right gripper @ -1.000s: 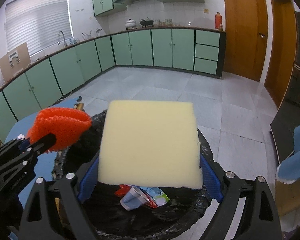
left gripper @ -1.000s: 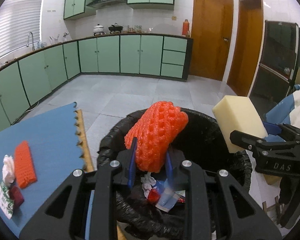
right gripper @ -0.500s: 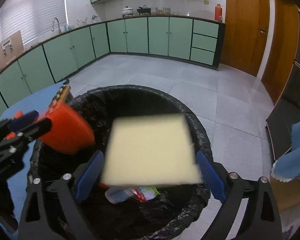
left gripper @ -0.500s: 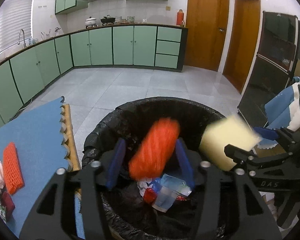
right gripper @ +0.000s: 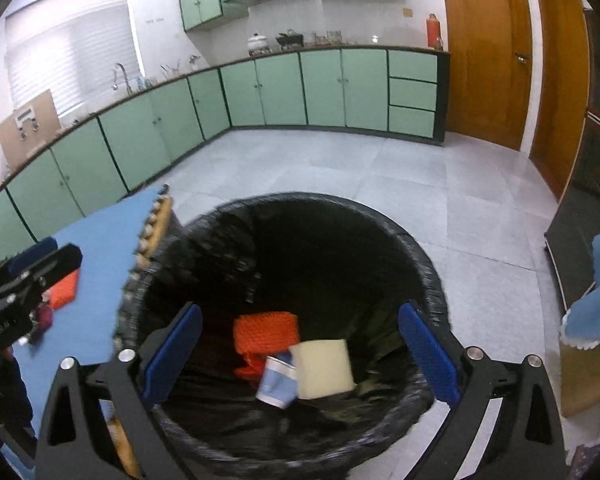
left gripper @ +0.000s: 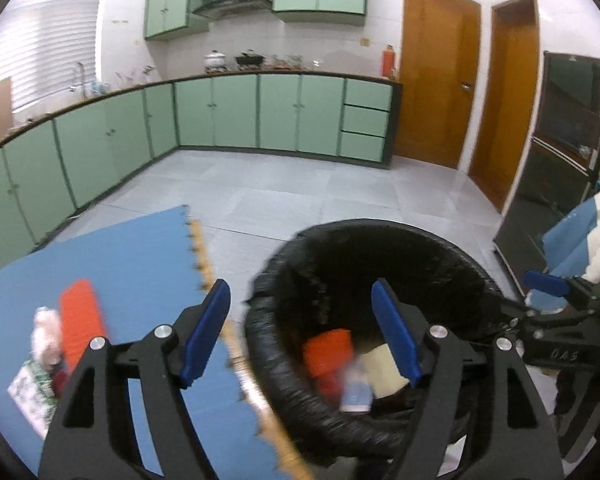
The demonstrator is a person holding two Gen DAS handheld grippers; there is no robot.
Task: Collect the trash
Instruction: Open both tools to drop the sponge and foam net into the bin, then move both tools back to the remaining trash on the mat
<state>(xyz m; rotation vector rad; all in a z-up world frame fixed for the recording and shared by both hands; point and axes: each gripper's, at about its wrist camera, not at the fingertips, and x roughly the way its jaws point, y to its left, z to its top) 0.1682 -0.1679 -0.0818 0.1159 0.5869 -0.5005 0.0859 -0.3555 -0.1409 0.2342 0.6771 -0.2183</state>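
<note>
My left gripper (left gripper: 300,328) is opening its fingers with nothing between them; my right gripper (right gripper: 300,354) has its fingers spread wide and empty. The orange foam-net sleeve (right gripper: 266,332) and pale yellow sponge block (right gripper: 324,368) lie inside the black-lined round bin (right gripper: 428,256). At nine o'clock, another orange net piece (left gripper: 80,320) rests on the blue-matted counter (left gripper: 140,248).

We read only "DAS", in pale letters on the black body of the right gripper (left gripper: 547,287), at about four o'clock in the left wrist view. Other printing is too blurred for us.
</note>
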